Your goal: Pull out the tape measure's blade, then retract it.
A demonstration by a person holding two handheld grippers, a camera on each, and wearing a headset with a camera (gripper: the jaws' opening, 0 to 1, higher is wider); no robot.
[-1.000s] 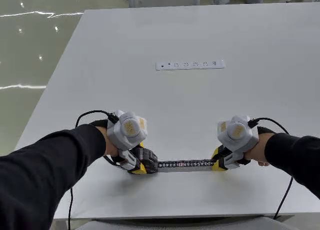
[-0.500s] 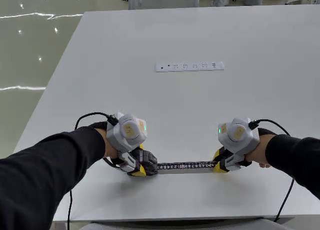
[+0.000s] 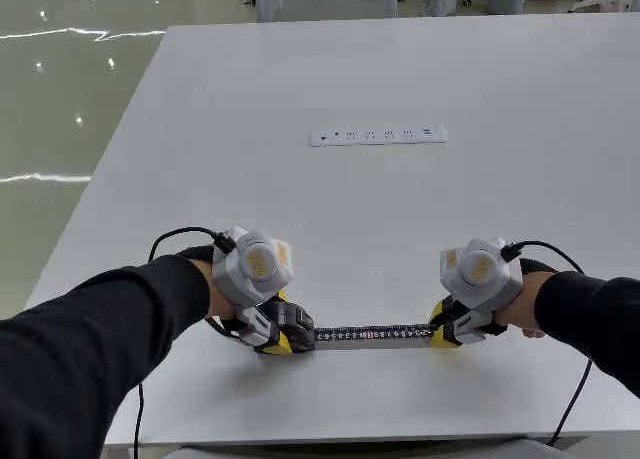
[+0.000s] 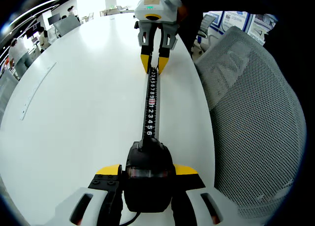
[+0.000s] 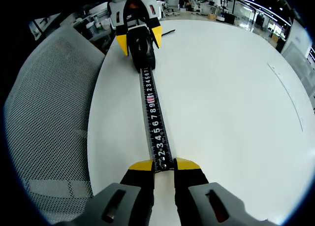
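Note:
A black and yellow tape measure case (image 3: 292, 326) rests on the white table (image 3: 400, 69) near its front edge. My left gripper (image 3: 280, 331) is shut on the case (image 4: 147, 174), one yellow-tipped finger on each side. The numbered blade (image 3: 372, 332) lies flat, drawn out to the right. My right gripper (image 3: 441, 334) is shut on the blade's end (image 5: 164, 163). The blade (image 4: 151, 100) runs straight to the right gripper (image 4: 155, 63) in the left gripper view. Opposite, the blade (image 5: 153, 113) leads back to the case (image 5: 142, 48) in the left gripper (image 5: 139, 39).
A white power strip (image 3: 378, 135) lies mid-table, well beyond the grippers. A grey mesh chair (image 4: 251, 113) stands just off the table's front edge (image 3: 350, 441). Black cables (image 3: 175, 229) trail from both grippers over the table.
Almost nothing has changed. The right gripper has edged slightly to the right with the blade end; the left gripper and case stay put. The head camera shifted a little.

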